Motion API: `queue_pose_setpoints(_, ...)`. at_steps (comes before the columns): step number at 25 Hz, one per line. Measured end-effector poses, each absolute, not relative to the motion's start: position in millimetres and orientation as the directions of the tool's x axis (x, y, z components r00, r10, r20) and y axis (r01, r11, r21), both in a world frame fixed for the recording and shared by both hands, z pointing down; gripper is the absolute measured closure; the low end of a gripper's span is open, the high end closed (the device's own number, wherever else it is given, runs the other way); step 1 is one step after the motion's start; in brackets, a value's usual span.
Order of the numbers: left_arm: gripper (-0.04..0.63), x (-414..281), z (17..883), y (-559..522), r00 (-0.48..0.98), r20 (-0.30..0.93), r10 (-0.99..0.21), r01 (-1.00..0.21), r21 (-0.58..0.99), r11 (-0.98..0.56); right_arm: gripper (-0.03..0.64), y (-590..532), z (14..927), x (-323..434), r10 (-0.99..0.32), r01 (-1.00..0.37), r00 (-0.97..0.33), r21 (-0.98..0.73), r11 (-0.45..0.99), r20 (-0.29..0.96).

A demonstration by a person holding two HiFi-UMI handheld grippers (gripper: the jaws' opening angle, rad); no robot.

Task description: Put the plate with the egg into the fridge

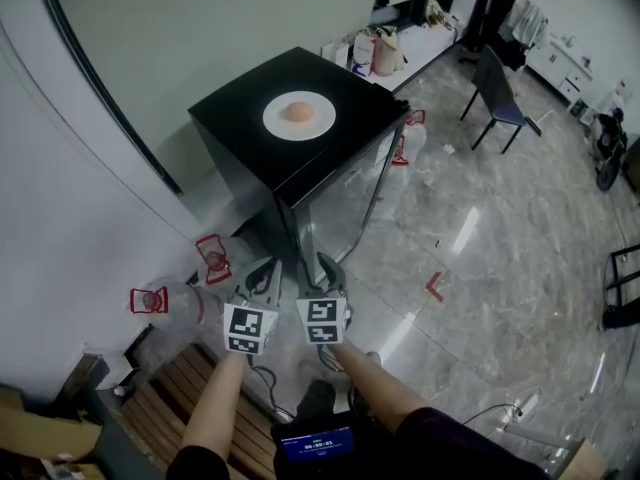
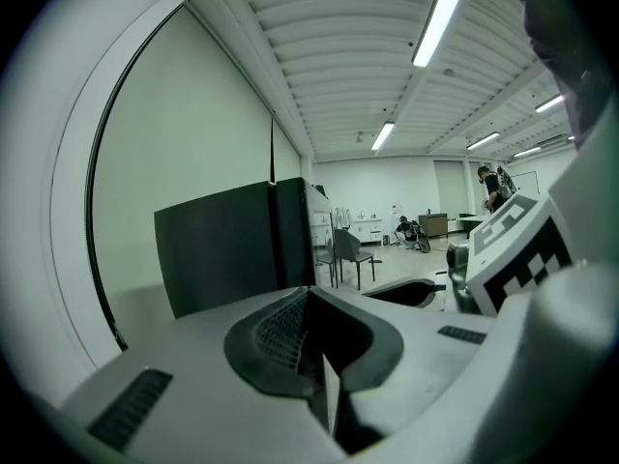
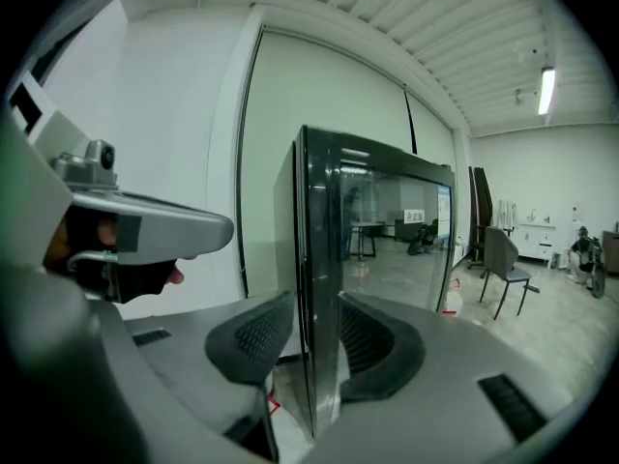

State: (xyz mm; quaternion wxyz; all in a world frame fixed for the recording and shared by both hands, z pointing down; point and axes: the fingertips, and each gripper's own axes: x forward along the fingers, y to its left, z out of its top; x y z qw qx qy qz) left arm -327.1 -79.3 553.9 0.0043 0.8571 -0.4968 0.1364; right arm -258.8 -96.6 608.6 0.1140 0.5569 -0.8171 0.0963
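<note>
Plate (image 1: 299, 128) with egg (image 1: 298, 112) sat atop the fridge (image 1: 240, 108), above and beyond the right hand-held gripper (image 1: 327, 270), its jaws parted astride the door's (image 1: 345, 203) upright edge, and the left hand-held gripper (image 1: 263, 272), clenched empty just beside it.

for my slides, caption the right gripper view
right gripper, fingers apart around the edge of the fridge's glass door

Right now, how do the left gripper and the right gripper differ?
The left gripper has its jaws together; the right gripper has them apart. Nothing sits in the left gripper; the fridge door's edge stands between the right gripper's jaws. Both are held side by side.
</note>
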Motion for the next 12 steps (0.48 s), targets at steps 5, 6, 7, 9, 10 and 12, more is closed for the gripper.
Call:
queue_pose_setpoints(5, 0.585, -345.8, 589.5, -97.5, 0.511, 0.249, -0.823, -0.830, -0.107, -0.548, 0.492, -123.3, 627.7, -275.4, -0.925, -0.967, -0.243, 0.000, 0.254, 0.294)
queue_pose_setpoints(6, 0.586, -348.9, 596.1, -100.9, 0.519, 0.251, -0.817, -0.825, -0.103, -0.556, 0.492, -127.0, 629.5, -276.2, -0.931, -0.972, -0.222, 0.009, 0.234, 0.289)
queue_pose_setpoints(7, 0.586, -352.0, 602.1, -104.0, 0.525, 0.252, -0.813, -0.822, -0.097, -0.562, 0.492, -129.7, 631.8, -276.1, -0.938, -0.976, -0.199, 0.023, 0.215, 0.285)
queue_pose_setpoints(9, 0.586, -358.7, 612.3, -109.4, 0.533, 0.254, -0.807, -0.819, -0.085, -0.567, 0.492, -133.4, 638.2, -274.9, -0.947, -0.982, -0.154, 0.060, 0.178, 0.280)
queue_pose_setpoints(10, 0.586, -361.9, 616.0, -111.9, 0.535, 0.254, -0.806, -0.819, -0.080, -0.568, 0.492, -134.9, 640.7, -275.0, -0.951, -0.984, -0.139, 0.072, 0.164, 0.277)
queue_pose_setpoints(12, 0.586, -366.7, 620.6, -116.2, 0.539, 0.251, -0.804, -0.819, -0.070, -0.570, 0.492, -137.2, 642.8, -276.6, -0.957, -0.986, -0.118, 0.084, 0.145, 0.266)
